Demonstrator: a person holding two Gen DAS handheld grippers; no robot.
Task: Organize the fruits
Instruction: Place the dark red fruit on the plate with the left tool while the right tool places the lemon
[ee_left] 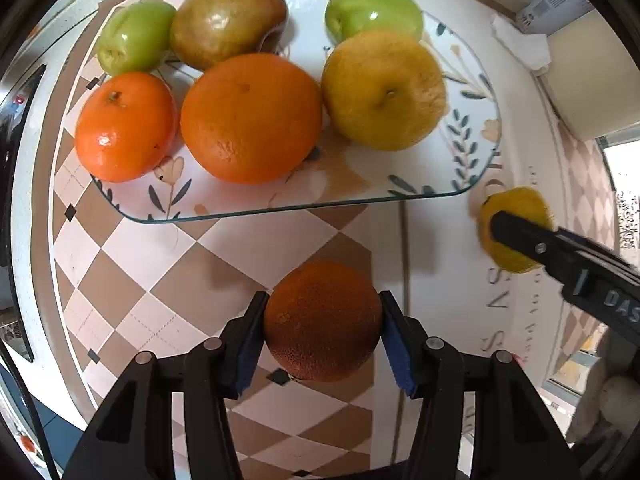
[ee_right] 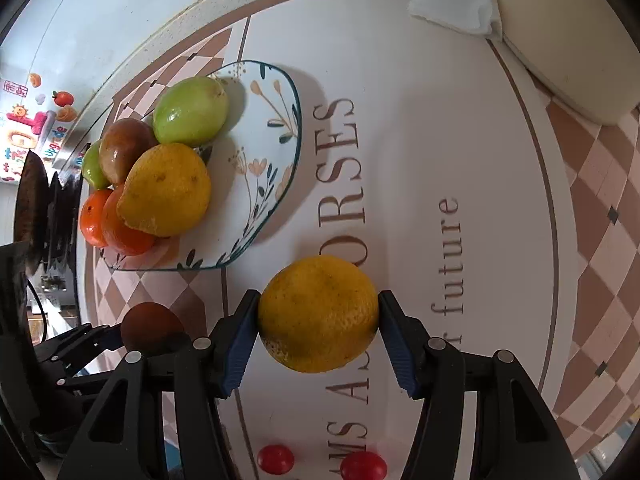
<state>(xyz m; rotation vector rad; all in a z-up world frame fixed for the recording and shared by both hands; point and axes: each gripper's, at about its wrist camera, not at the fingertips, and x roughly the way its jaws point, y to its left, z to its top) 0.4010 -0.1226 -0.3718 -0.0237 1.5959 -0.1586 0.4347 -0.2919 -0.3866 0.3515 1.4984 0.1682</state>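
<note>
- Gripping a dark orange (ee_left: 322, 322), the left claw (ee_left: 323, 332) has its blue pads pressed against both sides of the fruit and holds it above the checked tabletop (ee_left: 132, 280), short of the plate.
- Doing the same on the other side, the right claw (ee_right: 318, 330) is clamped on a yellow citrus fruit (ee_right: 318, 314), which hangs over the lettered white part of the tabletop; the left camera shows this fruit out to the right, just beside the plate's corner.
- At the bottom edge of the right view, two small red fruits (ee_right: 275, 459) lie on the tabletop, near each other and not yet collected.
- Farther on sits the flowered glass plate (ee_left: 460, 160), already carrying a tangerine (ee_left: 126, 126), a large orange (ee_left: 251, 118), a big yellow fruit (ee_left: 383, 90), a brownish fruit (ee_left: 228, 20) and two green fruits (ee_left: 374, 10).
- The step in hand looks like the carry: both fruits are lifted and on their way to the plate.
- The bare part of the plate is its near edge and right side, so the next move probably calls for setting each fruit there, low and gently, so nothing rolls off the shallow rim or knocks the pile.
- The two claws would do well to go one at a time, since they would crowd that same free patch.
- At the back lies a folded white cloth (ee_right: 456, 12), well apart from the work.
</note>
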